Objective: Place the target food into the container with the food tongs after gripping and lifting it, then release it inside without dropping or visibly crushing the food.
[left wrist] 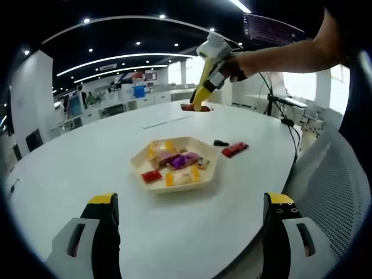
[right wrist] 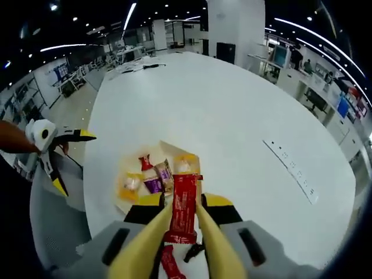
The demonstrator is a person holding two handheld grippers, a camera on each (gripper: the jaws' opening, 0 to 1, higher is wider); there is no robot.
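Two grippers work over a round white table (left wrist: pixel 70 168). Near its middle sits a pale hexagonal tray (left wrist: pixel 177 189) of wrapped snacks. High above the tray, the right gripper (right wrist: pixel 181 232) holds yellow tongs (right wrist: pixel 139 247) pinched on a red snack packet (right wrist: pixel 184 206). The left gripper (left wrist: pixel 189 212), near the tray, stands spread and empty. Loosened tongs could likely drop the packet outside the tray; squeezing harder could crush it.

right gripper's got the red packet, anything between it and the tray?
Nothing visible. The right gripper holds the red packet in yellow tongs, raised over the table. The tray sits just ahead, already holding several packets; the left gripper is off to the side.
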